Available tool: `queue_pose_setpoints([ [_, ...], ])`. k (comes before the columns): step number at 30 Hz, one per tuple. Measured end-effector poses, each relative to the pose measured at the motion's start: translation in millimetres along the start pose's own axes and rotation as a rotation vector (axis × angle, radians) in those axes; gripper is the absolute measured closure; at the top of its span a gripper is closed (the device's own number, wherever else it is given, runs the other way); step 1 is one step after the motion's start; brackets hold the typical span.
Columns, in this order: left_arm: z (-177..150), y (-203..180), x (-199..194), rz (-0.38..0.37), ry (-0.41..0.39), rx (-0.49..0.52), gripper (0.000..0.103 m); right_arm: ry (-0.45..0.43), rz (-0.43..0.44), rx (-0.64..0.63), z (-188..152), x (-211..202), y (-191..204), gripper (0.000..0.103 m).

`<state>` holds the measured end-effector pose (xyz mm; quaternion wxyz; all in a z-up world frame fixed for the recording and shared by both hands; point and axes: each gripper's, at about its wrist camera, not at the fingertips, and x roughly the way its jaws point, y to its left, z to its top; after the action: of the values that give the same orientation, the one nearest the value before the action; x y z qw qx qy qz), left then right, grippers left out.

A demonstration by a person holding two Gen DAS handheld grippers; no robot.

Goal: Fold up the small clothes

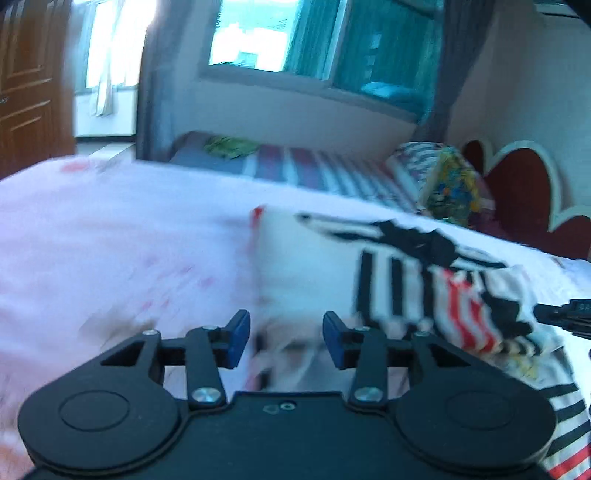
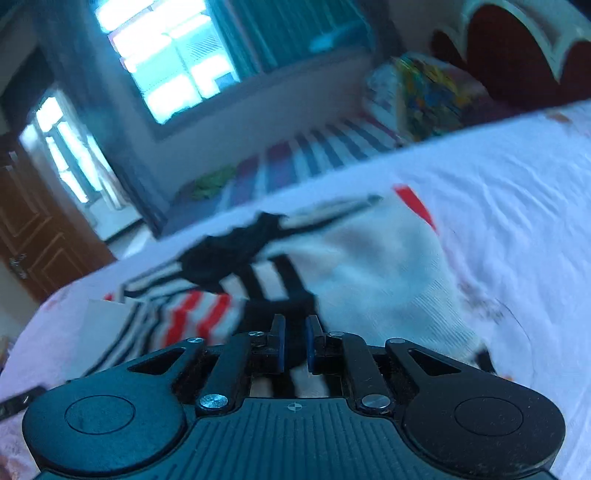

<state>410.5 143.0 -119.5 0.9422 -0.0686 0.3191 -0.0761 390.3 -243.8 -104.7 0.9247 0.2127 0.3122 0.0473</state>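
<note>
Looking down my left gripper (image 1: 286,339) first, I see its jaws standing wide with nothing between the blue pads (image 1: 238,341); blurred fabric lies just beyond them. My right gripper (image 2: 294,345) shows a narrow gap between its jaws, with dark striped cloth in and behind that gap, but the blur keeps me from telling whether it is pinched. The small garment (image 1: 424,280), white with black stripes and a red-and-white striped patch, lies crumpled on the pink bedsheet (image 1: 110,240) just ahead of both tools. From the left wrist it sits right of centre, and a black tool tip (image 1: 561,317) pokes in at the right edge beside the cloth; the right wrist view lacks that, showing instead the garment's plain white part (image 2: 376,266) spreading rightwards. Farther back, both views show a striped mattress (image 1: 332,170), a colourful pillow (image 1: 447,181), a red headboard (image 1: 524,188), the window (image 1: 258,33) and a wooden door (image 1: 26,81).
</note>
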Motion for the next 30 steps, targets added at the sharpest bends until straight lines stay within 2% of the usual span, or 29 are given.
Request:
queue_pose_setpoints([
  [3,11.5,-21.5,31.5,-0.033,0.025,0.030,0.062,0.042,0.032,-0.093,-3.4,13.8,23.1,0.092],
  [4,9.8,-26.3,43.5,-0.036,0.062,0.040,0.062,0.077,0.033,-0.109,-6.0,22.1,26.1,0.092],
  [5,4.5,-30.0,58.3,-0.021,0.122,0.060,0.062,0.141,-0.001,-0.137,-11.2,34.1,26.1,0.093],
  [6,-2.2,-30.2,66.7,-0.013,0.147,0.065,0.060,0.161,-0.003,-0.141,-14.3,39.4,20.1,0.093],
  [7,-3.5,-29.5,64.1,-0.019,0.124,0.060,0.060,0.179,0.008,-0.103,-10.4,39.1,13.4,0.093],
  [8,1.4,-29.2,62.9,-0.020,0.143,0.044,0.060,0.179,0.004,-0.069,-5.2,35.6,8.6,0.093],
  [9,8.2,-29.4,60.3,-0.020,0.138,0.020,0.060,0.133,-0.017,-0.073,-0.1,29.8,7.2,0.093],
  [11,23.1,-35.2,59.2,-0.052,0.083,-0.011,0.055,0.069,0.008,-0.086,8.8,28.0,9.7,0.093],
  [12,31.9,-45.4,64.3,-0.067,0.070,0.000,0.045,0.065,0.028,-0.079,13.2,34.4,13.0,0.093],
  [13,37.3,-55.4,70.6,-0.068,0.065,0.019,0.037,0.065,0.036,-0.087,15.8,42.5,18.8,0.093],
  [15,45.5,-82.3,90.5,-0.074,0.069,0.086,0.033,0.079,0.072,-0.117,18.3,64.3,34.6,0.093],
  [16,45.2,-90.3,101.2,-0.075,0.092,0.102,0.033,0.101,0.077,-0.134,17.4,75.1,41.1,0.093],
  [17,43.1,-95.9,117.1,-0.074,0.150,0.105,0.033,0.147,0.059,-0.154,14.9,90.9,44.9,0.093],
  [18,39.3,-96.3,134.2,-0.073,0.232,0.094,0.035,0.206,0.028,-0.165,12.4,105.9,44.3,0.093],
  [20,44.9,-92.7,132.2,-0.077,0.211,0.113,0.044,0.174,0.048,-0.130,20.6,103.6,36.6,0.093],
  [21,52.4,-86.4,125.9,-0.088,0.180,0.113,0.045,0.117,0.049,-0.126,27.8,96.1,31.6,0.093],
  [22,60.9,-77.4,119.6,-0.081,0.120,0.115,0.037,0.069,0.046,-0.130,33.7,91.2,28.2,0.093],
  [23,69.6,-66.1,118.3,-0.054,0.064,0.106,0.034,0.048,0.032,-0.123,40.4,91.8,21.9,0.093],
  [24,77.0,-57.8,124.3,-0.039,0.057,0.089,0.034,0.047,0.020,-0.111,45.7,96.0,16.8,0.093],
  [27,91.8,-39.4,154.3,-0.009,0.107,0.081,0.039,0.074,0.011,-0.125,54.5,120.7,12.3,0.093],
  [29,90.6,-33.3,175.9,0.012,0.177,0.120,0.039,0.106,0.014,-0.140,54.9,136.4,11.6,0.093],
  [30,88.9,-28.0,185.9,0.023,0.213,0.129,0.037,0.131,-0.014,-0.143,53.3,146.4,9.6,0.093],
])
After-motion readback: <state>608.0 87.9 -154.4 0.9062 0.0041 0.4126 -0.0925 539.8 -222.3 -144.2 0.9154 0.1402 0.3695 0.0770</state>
